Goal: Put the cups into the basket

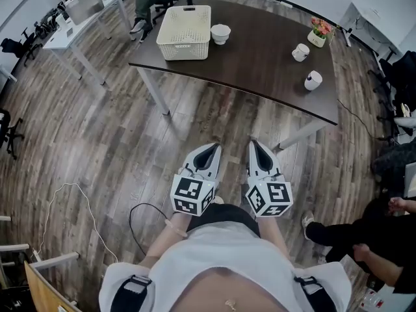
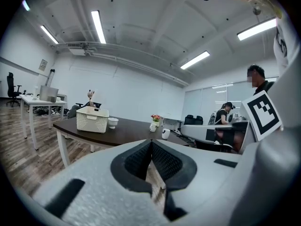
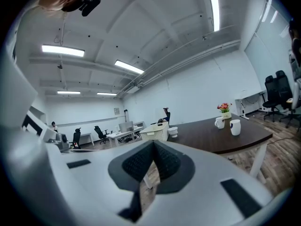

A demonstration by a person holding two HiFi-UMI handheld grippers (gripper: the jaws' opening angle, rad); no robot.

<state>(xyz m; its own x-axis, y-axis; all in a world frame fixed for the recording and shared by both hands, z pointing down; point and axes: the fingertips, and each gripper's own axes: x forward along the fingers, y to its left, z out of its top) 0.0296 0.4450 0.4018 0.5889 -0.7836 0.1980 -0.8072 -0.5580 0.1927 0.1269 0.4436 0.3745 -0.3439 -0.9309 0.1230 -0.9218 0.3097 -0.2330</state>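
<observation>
1. Two grippers are in view, both empty. The left gripper point(image 1: 211, 149) and the right gripper point(image 1: 255, 147) have their jaws pressed together with nothing between them. They are held side by side over the wooden floor, short of the counter point(image 1: 260, 64).
2. Task items:
   - Two white mugs stand at the counter's right end. The nearer mug point(image 1: 313, 80) is close to the front edge and the farther mug point(image 1: 300, 52) is behind it.
   - A low white cup or bowl point(image 1: 220, 34) sits just beside the basket point(image 1: 185, 32) at the far left end.
   - No cup shows inside the basket.
3. Position relative to the grippers: every item is well apart from both. The mugs lie ahead and to the right of the right gripper, and the basket lies ahead and to the left of the left gripper.
4. Risk of a push instead of a grasp. If the jaws reach a mug without being opened first, they would shove it. The nearer mug, so close to the edge, could go off the counter.
5. Risk of a collision. The flower pot point(image 1: 318, 34) stands near the farther mug, and a wide sweep there could tip it.
6. Risk in the carry. The mugs are well apart from the basket, so a shallow grip on smooth ceramic may slip on the way.
7. Risk underfoot. A cable point(image 1: 136, 216) loops on the floor near the person and could snag a step.
</observation>
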